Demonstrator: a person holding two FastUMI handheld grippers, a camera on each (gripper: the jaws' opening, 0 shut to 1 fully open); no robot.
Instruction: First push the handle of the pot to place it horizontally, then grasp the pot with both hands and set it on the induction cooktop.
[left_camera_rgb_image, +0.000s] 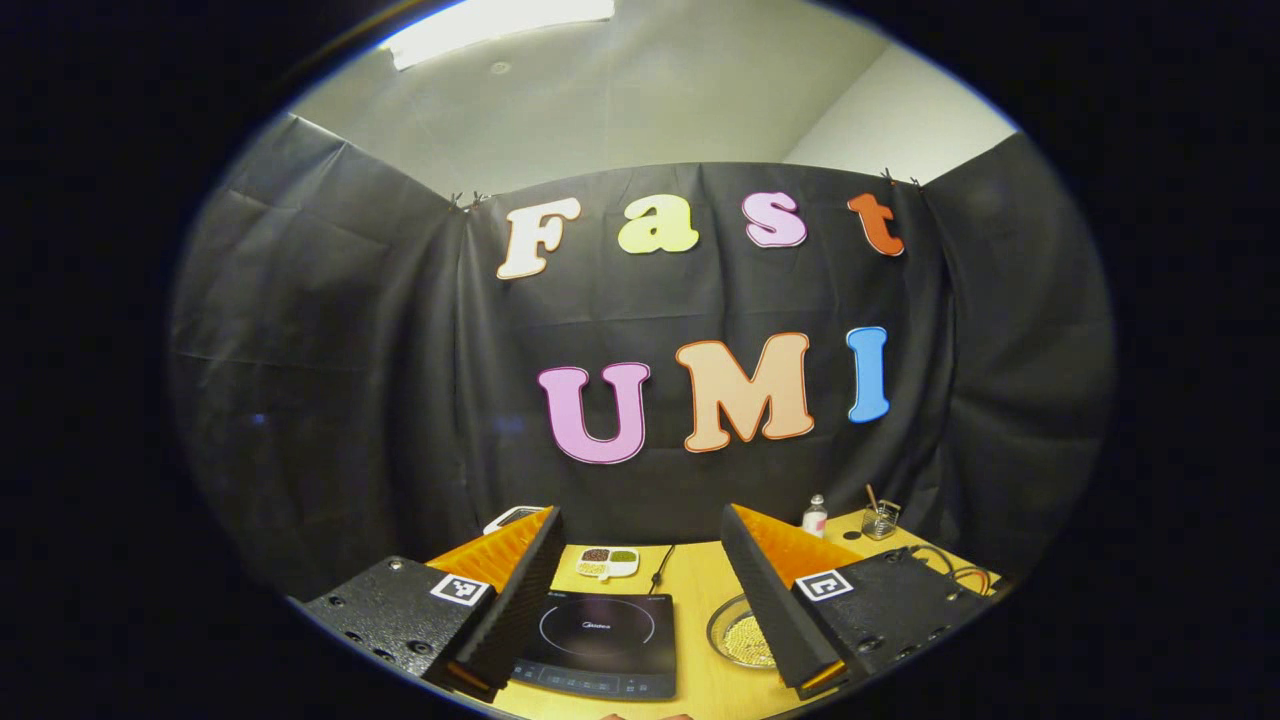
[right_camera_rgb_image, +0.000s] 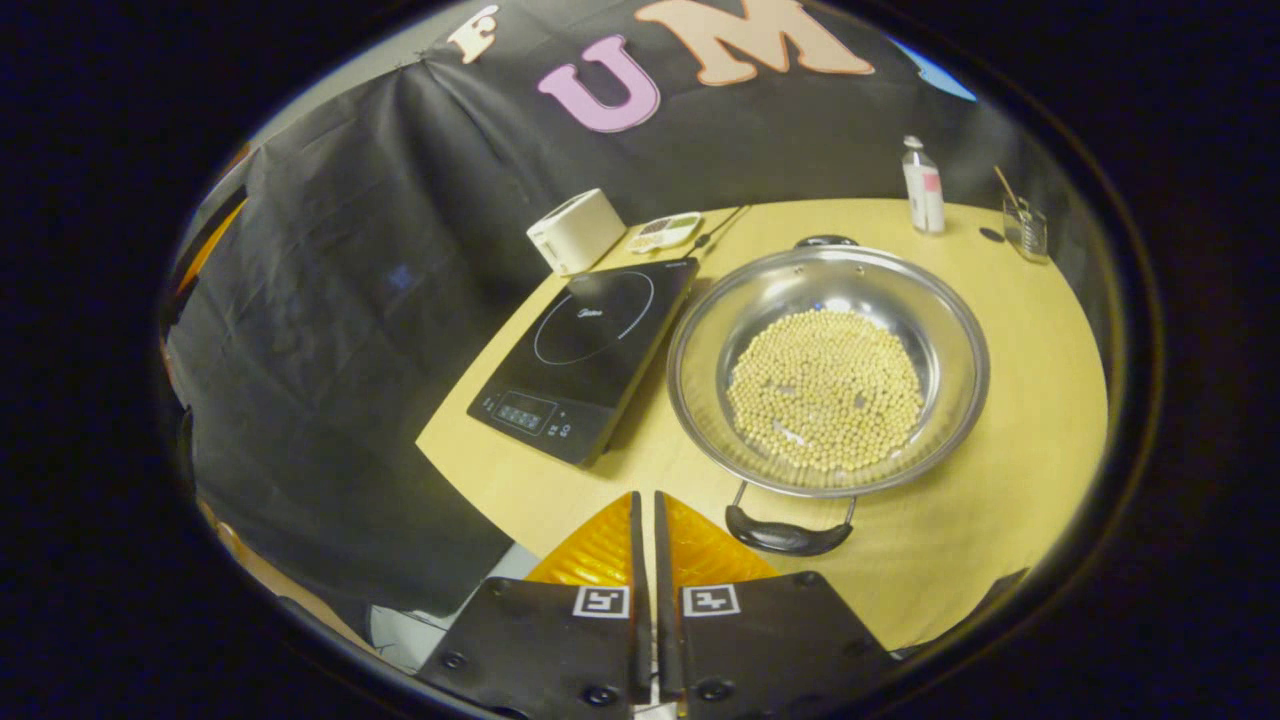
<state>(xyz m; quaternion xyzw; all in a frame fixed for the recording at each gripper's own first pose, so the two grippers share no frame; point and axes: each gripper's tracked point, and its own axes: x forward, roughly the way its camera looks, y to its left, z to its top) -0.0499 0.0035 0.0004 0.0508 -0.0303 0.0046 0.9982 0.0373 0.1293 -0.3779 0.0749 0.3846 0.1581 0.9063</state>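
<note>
The pot (right_camera_rgb_image: 828, 370), a steel pan holding a layer of pale beans (right_camera_rgb_image: 824, 388), sits on the tabletop (right_camera_rgb_image: 1010, 400) just right of the cooktop (right_camera_rgb_image: 588, 356), with a narrow gap between them. Its near handle (right_camera_rgb_image: 790, 532) sticks out toward the right hand-held gripper (right_camera_rgb_image: 645, 520), whose fingers are pressed together with nothing between them, hanging off the near edge of the tabletop a little left of that handle. The far handle (right_camera_rgb_image: 826, 241) peeks over the far rim.

In the left gripper view the left hand-held gripper (left_camera_rgb_image: 640, 560) is spread wide and empty, held back from the cooktop (left_camera_rgb_image: 600, 635), with the pot (left_camera_rgb_image: 738, 632) partly behind its right finger.

By my reading the first step is in hand and not yet begun: nothing touches the pot. The next move calls for the closed right fingers to reach the near handle and nudge it sideways until both handles line up left to right. Push gently, since the beans could shift and the pot could slide into the cooktop.
</note>
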